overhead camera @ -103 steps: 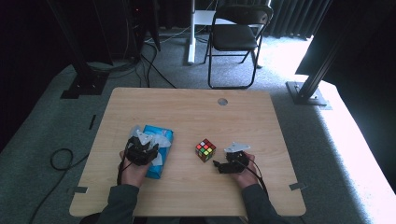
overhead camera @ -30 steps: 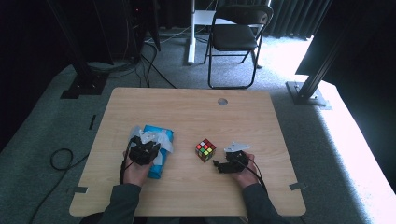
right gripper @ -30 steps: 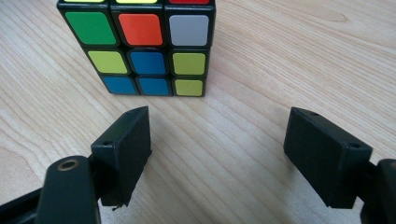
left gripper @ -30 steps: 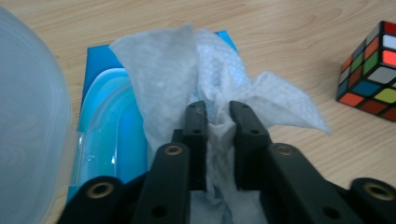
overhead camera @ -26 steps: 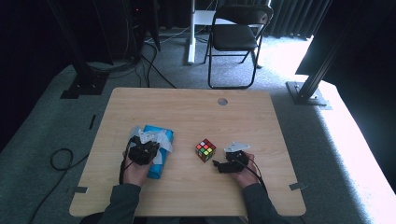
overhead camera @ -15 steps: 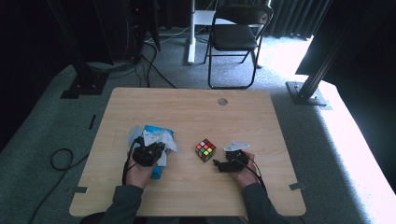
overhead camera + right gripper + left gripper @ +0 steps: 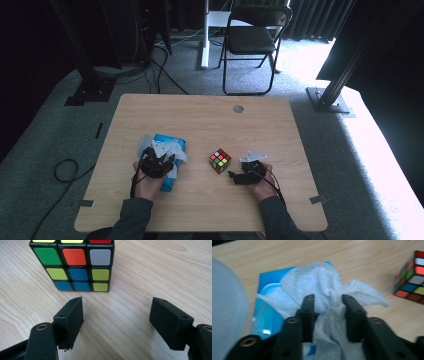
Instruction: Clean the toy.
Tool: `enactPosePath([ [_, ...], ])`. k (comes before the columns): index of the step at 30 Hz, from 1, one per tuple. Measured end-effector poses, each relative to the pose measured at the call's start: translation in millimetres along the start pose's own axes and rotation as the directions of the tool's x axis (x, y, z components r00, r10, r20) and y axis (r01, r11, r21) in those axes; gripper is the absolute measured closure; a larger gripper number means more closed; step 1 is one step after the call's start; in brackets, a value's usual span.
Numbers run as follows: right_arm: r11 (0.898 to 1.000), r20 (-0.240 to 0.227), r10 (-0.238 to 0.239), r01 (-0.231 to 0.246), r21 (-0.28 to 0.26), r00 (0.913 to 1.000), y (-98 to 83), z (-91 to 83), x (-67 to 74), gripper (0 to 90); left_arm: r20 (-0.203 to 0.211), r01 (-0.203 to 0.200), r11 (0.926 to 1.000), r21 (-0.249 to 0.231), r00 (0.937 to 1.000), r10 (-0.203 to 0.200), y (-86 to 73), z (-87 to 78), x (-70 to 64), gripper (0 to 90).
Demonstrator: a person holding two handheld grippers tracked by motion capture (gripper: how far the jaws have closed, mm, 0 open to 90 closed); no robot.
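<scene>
A blue wipe pack [image 7: 169, 141] [image 7: 265, 282] lies on the left half of the table, and a crumpled white wipe [image 7: 176, 150] [image 7: 317, 282] is pulled up out of it. My left gripper [image 7: 160, 158] [image 7: 328, 298] hovers over the pack. Its jaws have just been opening and stand apart, with the wipe lying loose between them. A scrambled colour cube [image 7: 220, 161] [image 7: 75, 265] [image 7: 412, 277] stands near the table's middle. My right gripper [image 7: 233, 175] [image 7: 117, 303] rests just right of the cube, pointing at it, open and holding nothing.
The wooden table [image 7: 210, 120] has a small round grommet [image 7: 238, 108] near its far edge. A folding chair [image 7: 252, 40] and dark stands are on the carpet beyond it. Tape marks sit near the front corners.
My left hand has shifted slightly over the pack and its jaws have parted around the wipe. The right hand and the cube have stayed where they were.
</scene>
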State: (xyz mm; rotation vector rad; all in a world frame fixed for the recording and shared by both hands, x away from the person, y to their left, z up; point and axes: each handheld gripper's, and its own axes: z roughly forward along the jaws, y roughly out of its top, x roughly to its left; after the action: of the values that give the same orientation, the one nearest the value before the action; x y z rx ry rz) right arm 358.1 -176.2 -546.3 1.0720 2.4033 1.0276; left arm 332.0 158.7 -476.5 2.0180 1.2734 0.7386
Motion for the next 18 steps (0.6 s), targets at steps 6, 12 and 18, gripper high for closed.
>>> enactPosePath([
  [6,1.000,-0.001,-0.002,0.002,-0.002,1.0000,-0.2,0.0,0.0,26.6,0.001,0.045,0.9988,0.020,0.9990,-0.045,-1.3,3.8,7.3,48.8],
  [12,1.000,-0.001,-0.002,0.002,0.000,1.0000,-0.1,-0.1,0.0,26.6,0.045,0.058,0.9978,0.032,0.9972,-0.059,-1.1,4.5,9.2,59.0],
  [18,1.000,-0.007,0.004,-0.004,0.001,1.0000,0.6,0.0,0.4,26.8,0.062,0.030,0.9987,0.041,0.9975,-0.033,1.1,3.0,4.8,74.2],
])
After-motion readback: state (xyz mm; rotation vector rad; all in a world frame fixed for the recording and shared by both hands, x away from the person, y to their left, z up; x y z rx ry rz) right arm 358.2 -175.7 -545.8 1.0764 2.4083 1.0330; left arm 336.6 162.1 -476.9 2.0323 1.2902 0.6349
